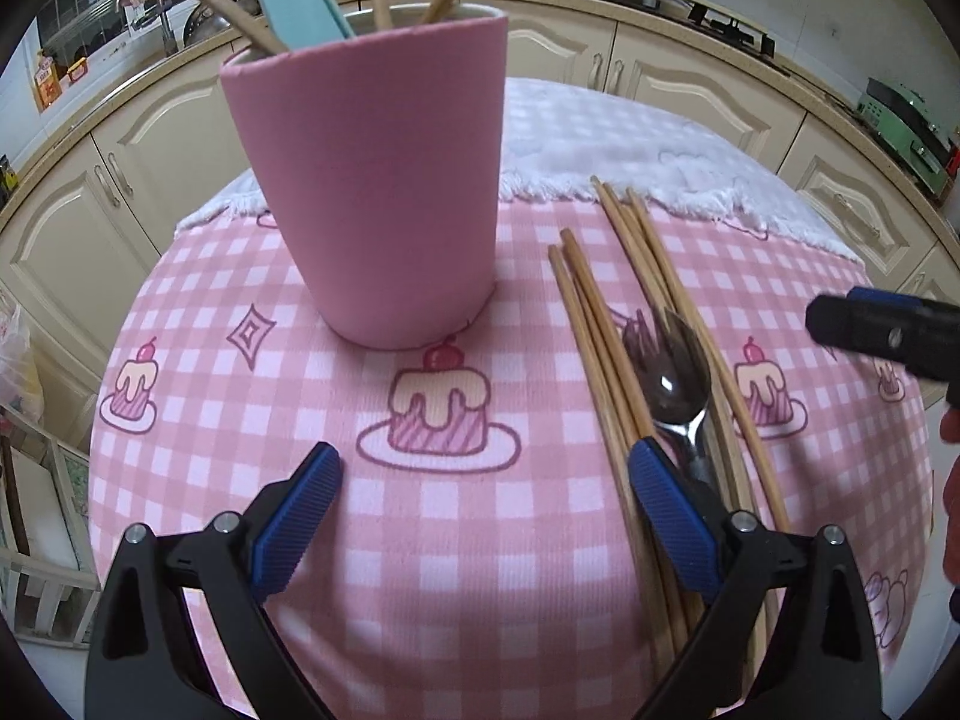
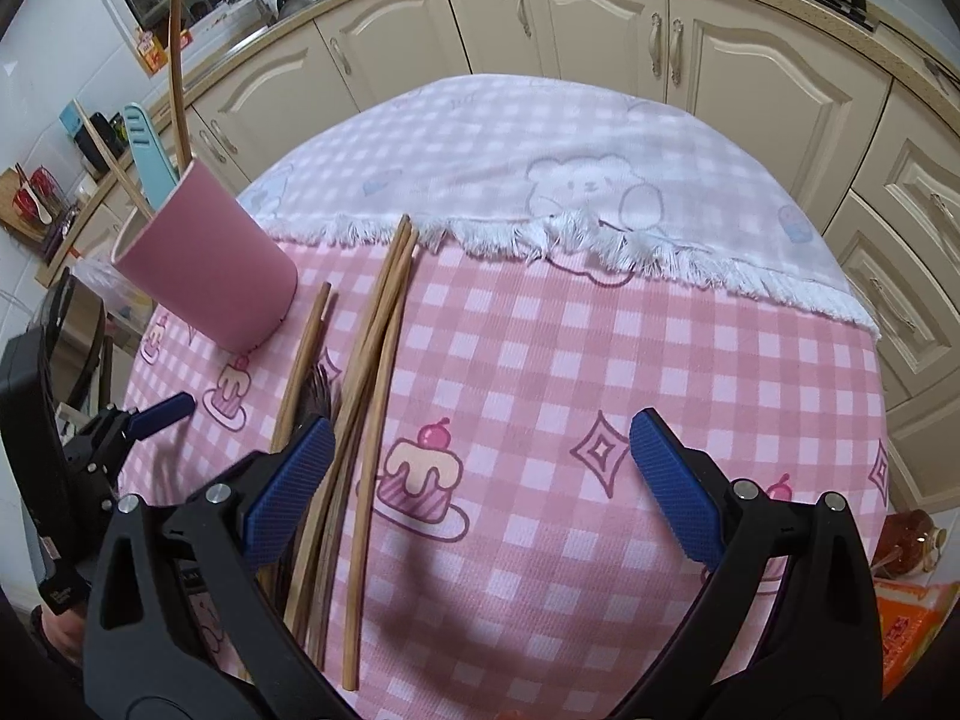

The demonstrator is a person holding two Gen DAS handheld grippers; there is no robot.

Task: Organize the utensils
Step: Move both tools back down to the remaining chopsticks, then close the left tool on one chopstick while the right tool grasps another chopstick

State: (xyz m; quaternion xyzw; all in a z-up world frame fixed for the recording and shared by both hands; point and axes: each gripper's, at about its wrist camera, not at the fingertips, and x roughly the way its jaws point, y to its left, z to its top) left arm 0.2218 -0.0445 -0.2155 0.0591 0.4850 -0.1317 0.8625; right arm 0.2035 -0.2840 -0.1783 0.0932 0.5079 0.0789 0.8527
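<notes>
On the pink checked cake-print tablecloth [image 2: 600, 360]: loose brown wooden chopsticks [image 2: 384, 324] bundled lengthwise, running from the near edge toward the white fringe.
Metal fork [image 1: 672, 372] among them, tines pointing away; upright pink cup [image 1: 372, 180] just left; left gripper [image 1: 480, 474] and right gripper [image 2: 480, 450] jaws apart, empty.
</notes>
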